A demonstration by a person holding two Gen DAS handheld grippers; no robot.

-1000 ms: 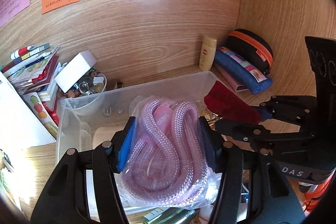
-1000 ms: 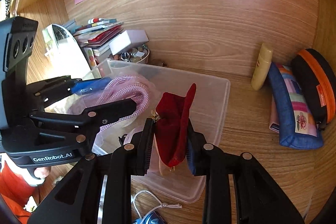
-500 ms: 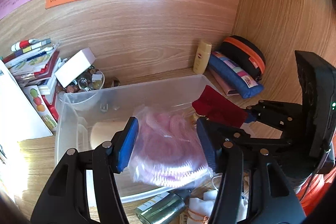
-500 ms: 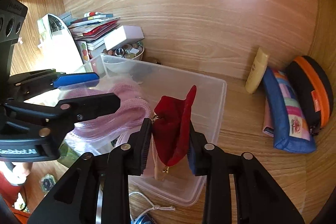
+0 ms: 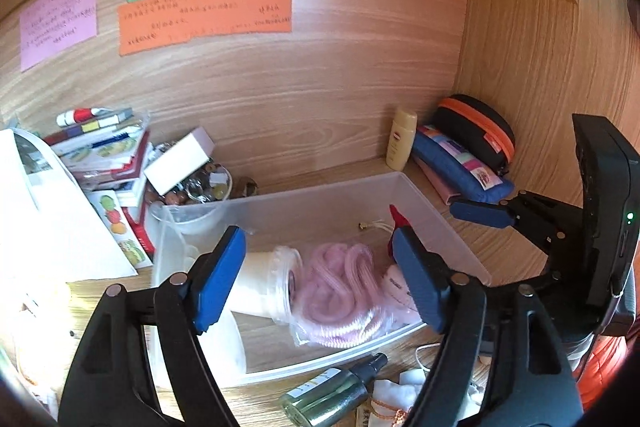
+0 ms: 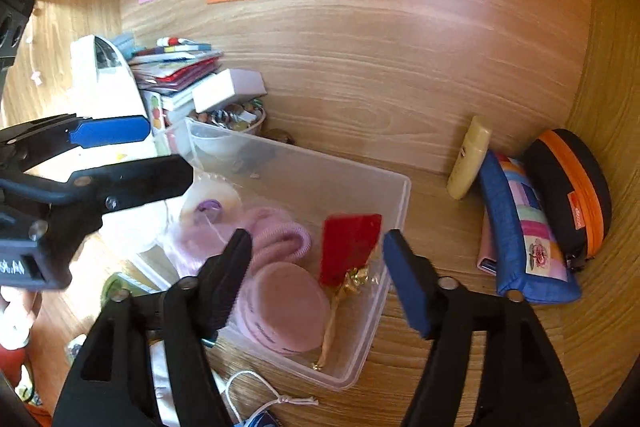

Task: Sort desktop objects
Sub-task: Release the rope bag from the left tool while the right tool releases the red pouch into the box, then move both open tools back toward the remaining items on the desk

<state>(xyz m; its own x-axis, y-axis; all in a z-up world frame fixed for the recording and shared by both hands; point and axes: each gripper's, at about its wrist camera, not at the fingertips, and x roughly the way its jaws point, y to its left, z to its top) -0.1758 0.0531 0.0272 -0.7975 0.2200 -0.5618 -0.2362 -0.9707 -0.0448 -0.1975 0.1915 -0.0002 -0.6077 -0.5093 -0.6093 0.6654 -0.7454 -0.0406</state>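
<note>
Released since a second ago: bagged pink braided rope coil (image 5: 340,291) and red velvet pouch (image 6: 348,247), both now lying in clear plastic storage bin (image 5: 448,223). Left gripper (image 5: 320,283) and right gripper (image 6: 316,279) spread wide, empty, above them.

The left gripper (image 5: 316,275) hides part of the blurred pink rope bag (image 5: 340,291).

Handwriting on the sticky notes (image 5: 204,13) is too small to read.
</note>
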